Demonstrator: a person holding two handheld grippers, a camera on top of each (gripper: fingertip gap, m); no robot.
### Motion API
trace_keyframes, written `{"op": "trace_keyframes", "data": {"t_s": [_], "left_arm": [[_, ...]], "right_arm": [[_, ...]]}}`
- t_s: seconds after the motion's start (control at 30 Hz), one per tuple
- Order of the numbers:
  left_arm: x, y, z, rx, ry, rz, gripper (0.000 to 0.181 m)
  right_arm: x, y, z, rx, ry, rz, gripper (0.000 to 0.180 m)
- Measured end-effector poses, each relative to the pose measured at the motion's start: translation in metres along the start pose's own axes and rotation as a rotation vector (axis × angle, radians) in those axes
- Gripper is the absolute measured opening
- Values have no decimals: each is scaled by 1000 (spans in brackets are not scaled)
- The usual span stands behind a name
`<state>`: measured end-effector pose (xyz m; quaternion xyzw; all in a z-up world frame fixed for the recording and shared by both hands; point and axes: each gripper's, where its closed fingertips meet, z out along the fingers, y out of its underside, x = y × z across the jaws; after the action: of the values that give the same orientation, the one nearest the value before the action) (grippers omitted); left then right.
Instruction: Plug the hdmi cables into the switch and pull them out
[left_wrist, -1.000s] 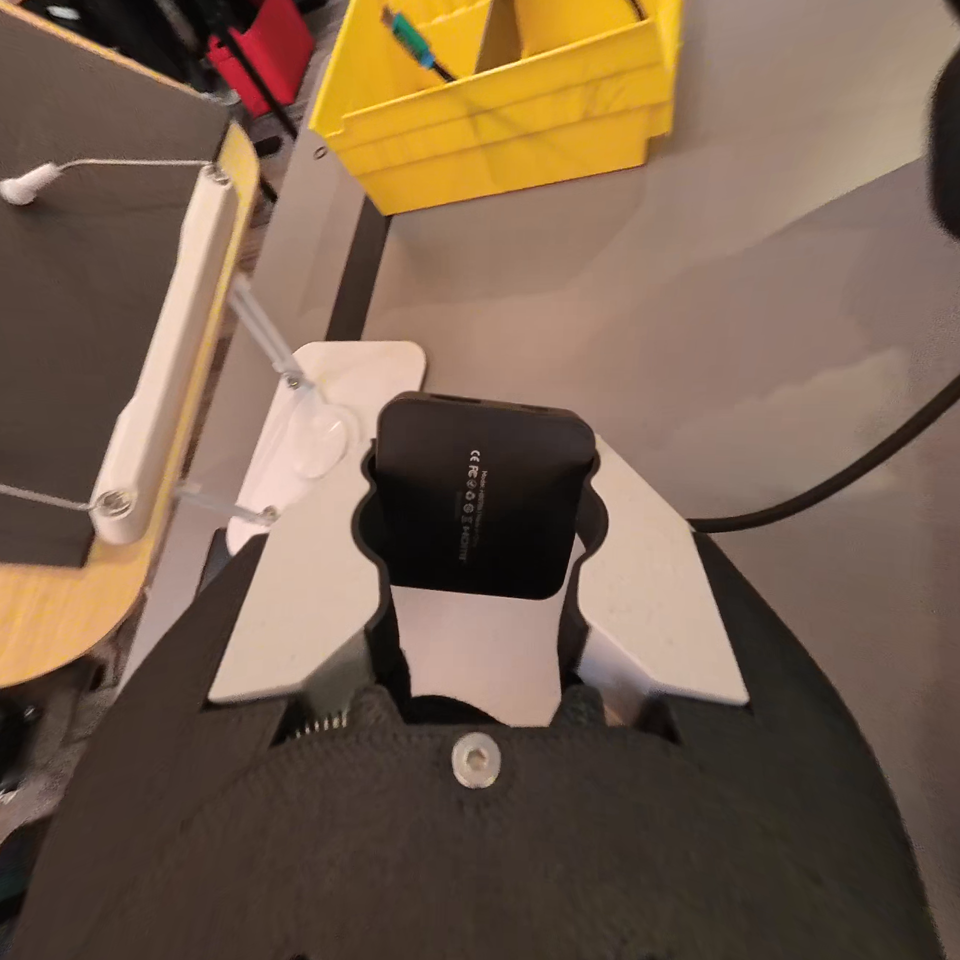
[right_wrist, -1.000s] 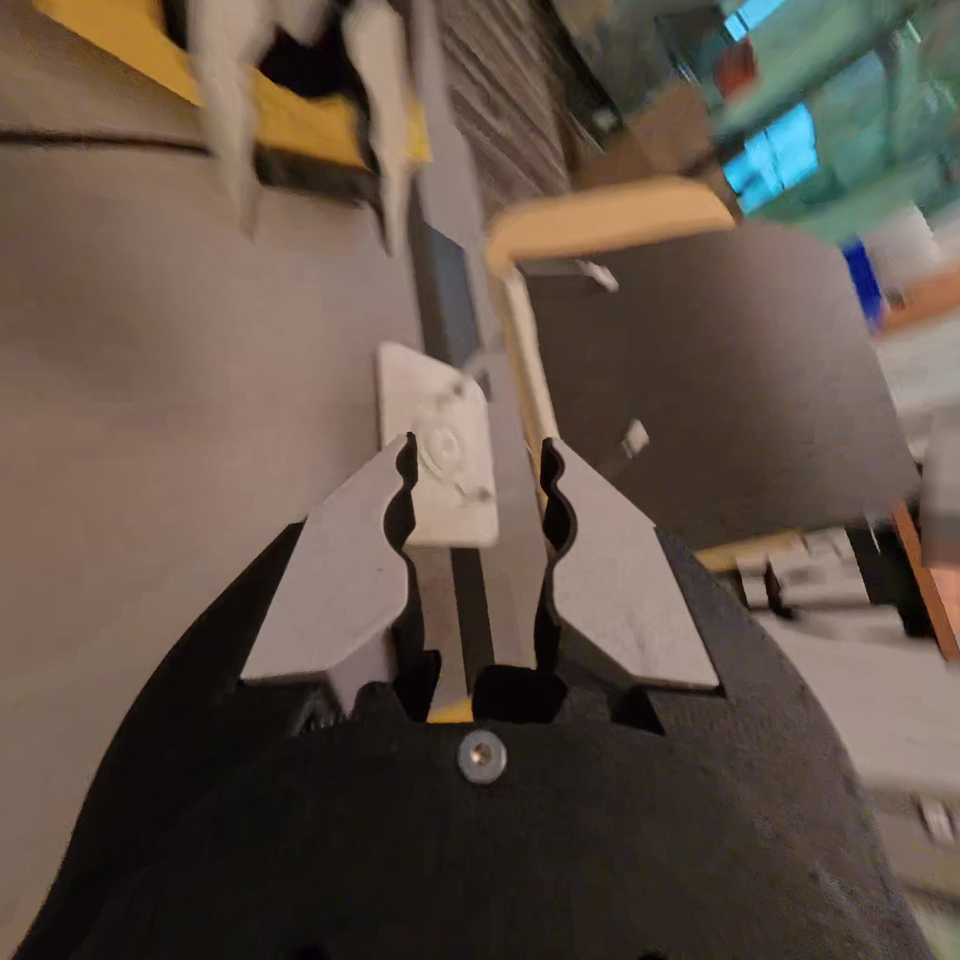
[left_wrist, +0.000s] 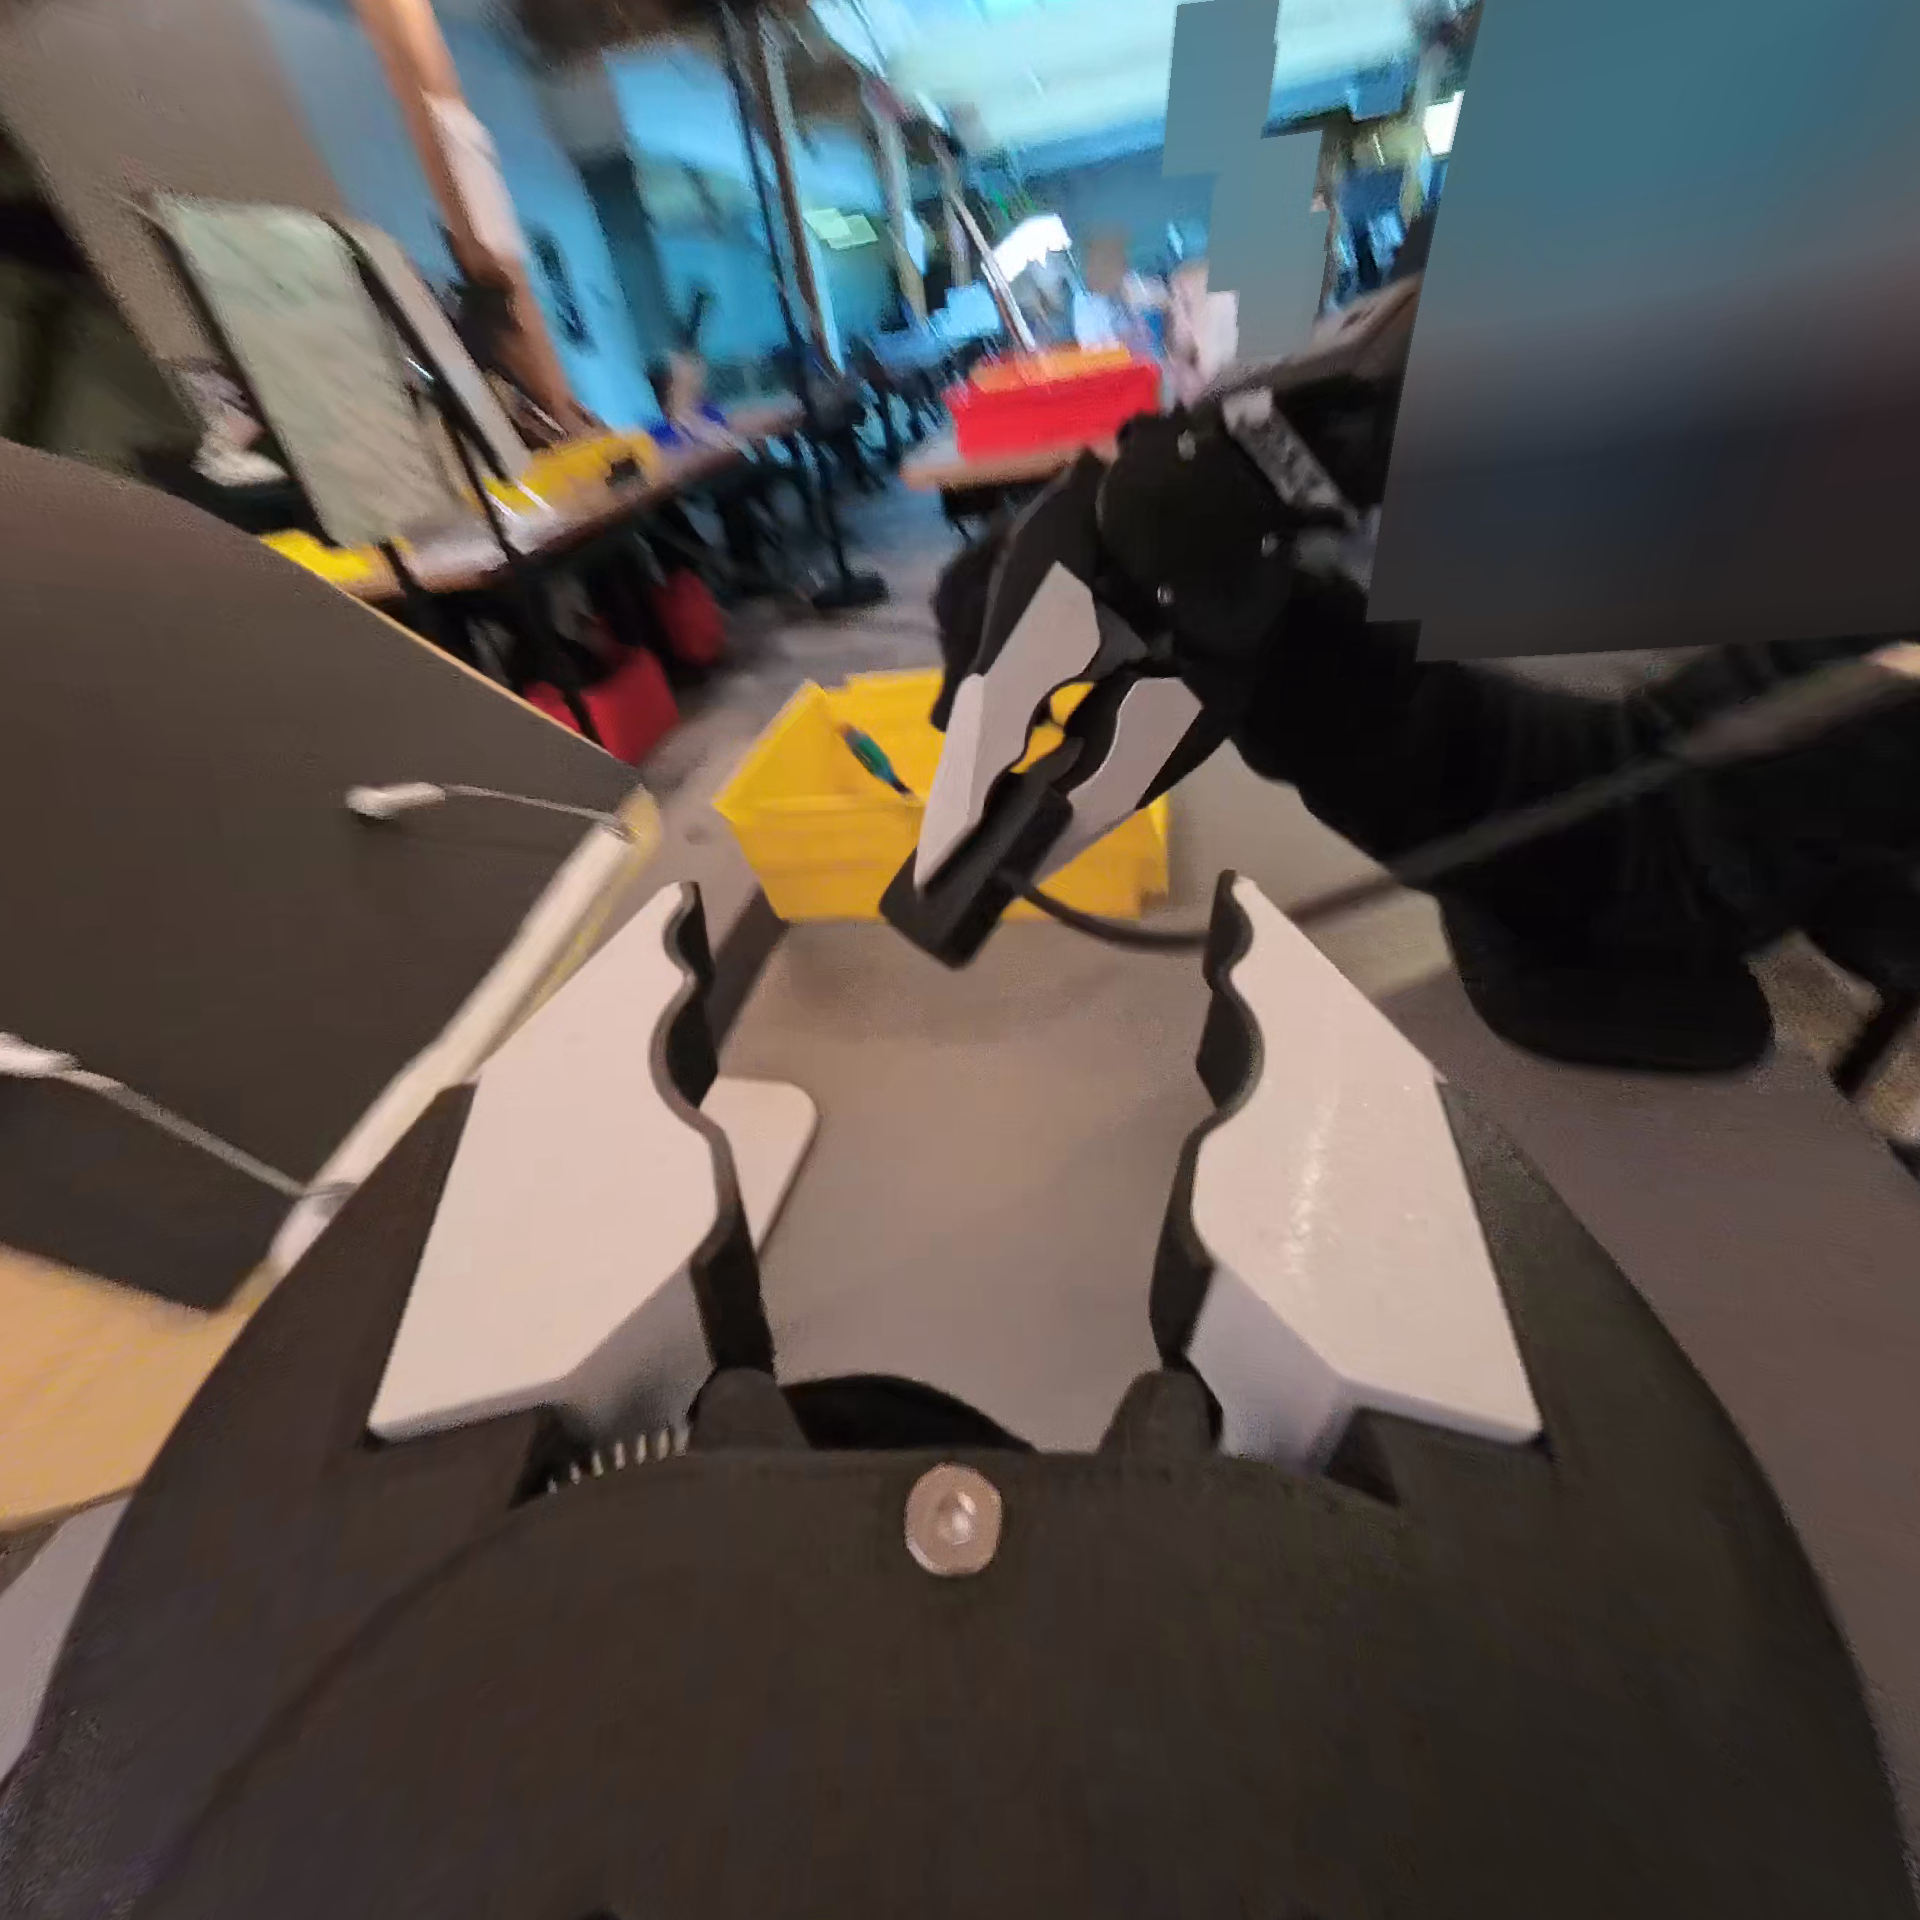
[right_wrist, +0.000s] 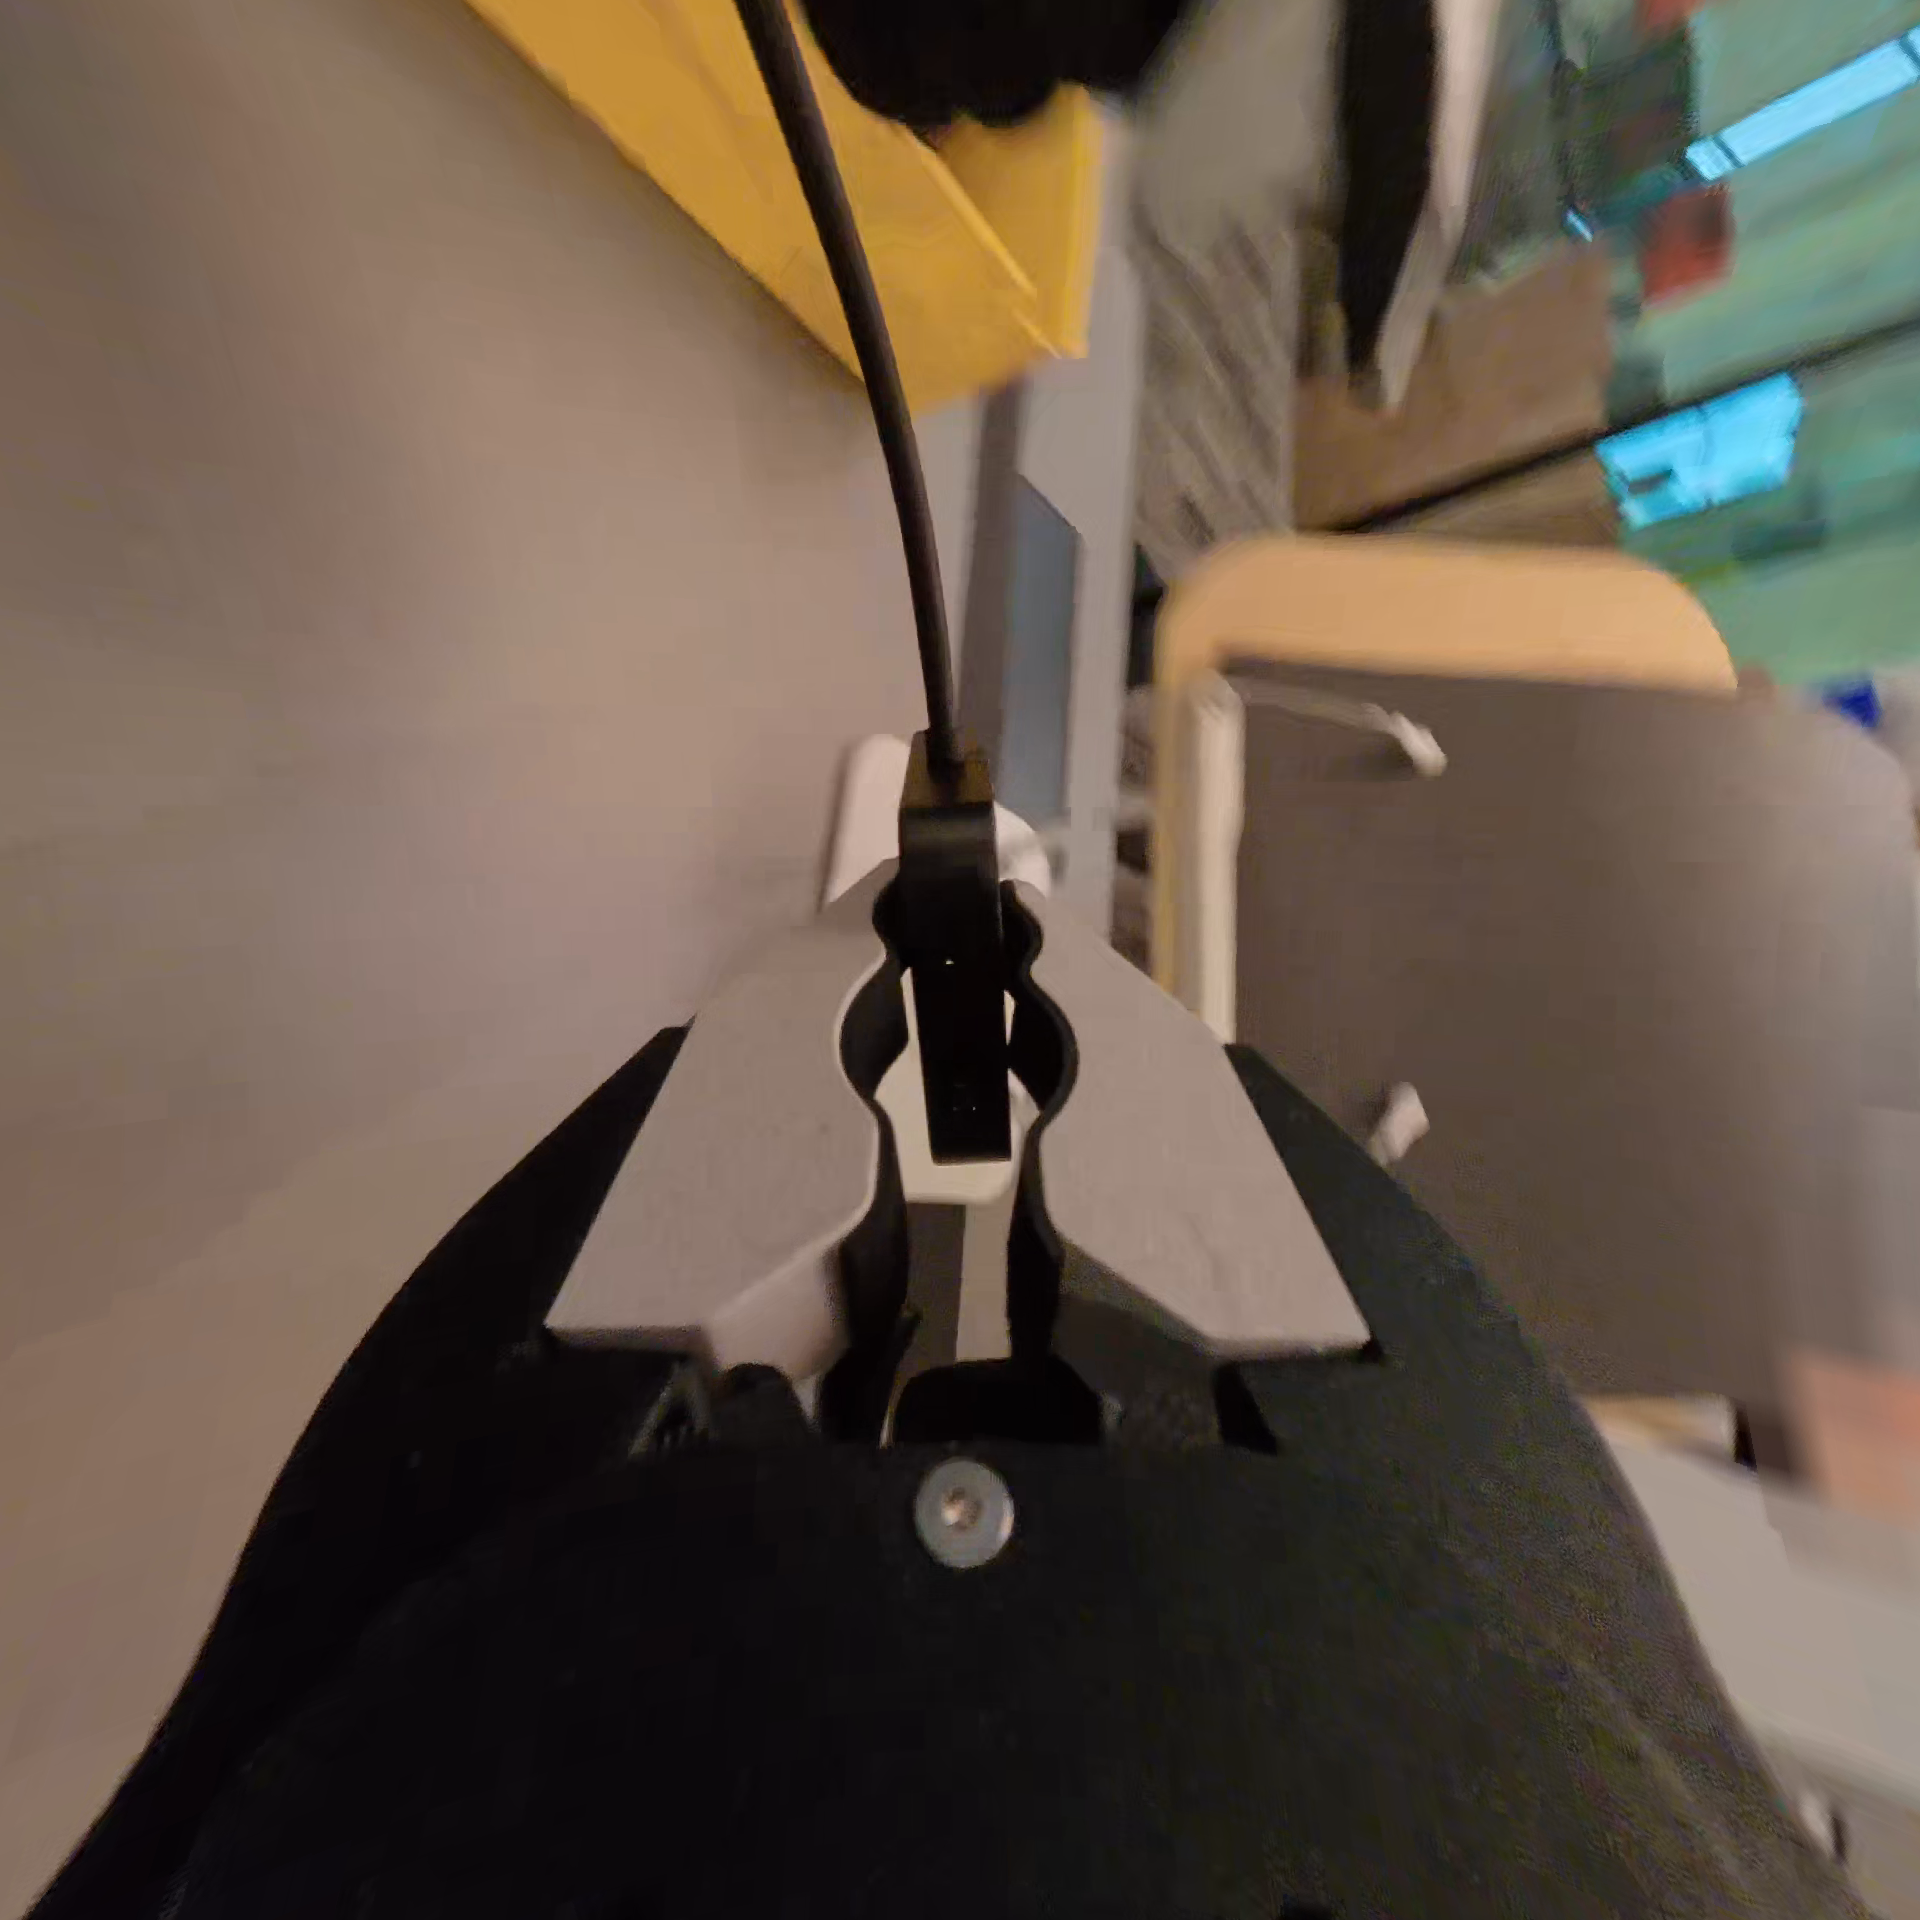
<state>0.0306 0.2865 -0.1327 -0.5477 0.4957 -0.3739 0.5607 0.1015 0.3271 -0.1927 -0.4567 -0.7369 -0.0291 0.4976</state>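
Now | left tongs (left_wrist: 956, 1049): spread wide, empty, above grey counter (left_wrist: 966, 1174) | right tongs (right_wrist: 951, 935): clamped on black plug (right_wrist: 954, 997), cable (right_wrist: 894, 416) running to 12 o'clock | yellow bin (left_wrist: 831, 831) at 12 o'clock.

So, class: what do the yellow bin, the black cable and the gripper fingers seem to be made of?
Yellow bin: probably moulded plastic, with a smooth, even colour. Black cable: rubbery or plastic sheath, matte, bending. Pale grey fingers: hard plastic or painted metal, slightly glossy; I can't tell which.

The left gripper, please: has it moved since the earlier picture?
Yes. The left gripper has tilted up and opened; the yellow bin, earlier at the top, now sits mid-frame.
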Motion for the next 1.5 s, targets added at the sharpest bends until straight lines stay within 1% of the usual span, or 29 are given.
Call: {"op": "trace_keyframes", "data": {"t_s": [0.07,0.1,0.17,0.23,0.37,0.47,0.6,0.73,0.87,1.1,1.37,1.5], "left_arm": [[-14,-17,-16,105,-57,-29,89],[-20,-22,-23,136,-79,-42,83],[-27,-21,-29,150,-103,-55,77],[-31,-15,-27,123,-128,-44,71],[-32,13,-6,-25,-154,-11,67],[-26,25,8,-79,-127,-3,66],[-24,32,13,-104,-115,-4,64],[-26,32,10,-102,-121,-8,63],[-27,34,9,-109,-122,-9,62],[-25,40,12,-141,-114,-2,62],[-25,45,14,-163,-111,1,62],[-25,47,14,-173,-110,5,62]], "right_arm": [[30,43,-23,-52,109,159,12],[42,70,-36,-92,166,233,12],[66,126,-65,-178,318,391,12],[78,175,-93,-210,441,559,12],[68,253,-119,-251,539,861,12],[45,290,-116,-308,506,1022,11],[18,316,-97,-366,423,1170,11],[-5,333,-78,-425,361,1240,11],[-8,341,-74,-468,379,1251,11],[-10,344,-77,-548,375,1185,11],[-31,340,-77,-616,243,1190,11],[-35,341,-79,-631,231,1200,11]]}}
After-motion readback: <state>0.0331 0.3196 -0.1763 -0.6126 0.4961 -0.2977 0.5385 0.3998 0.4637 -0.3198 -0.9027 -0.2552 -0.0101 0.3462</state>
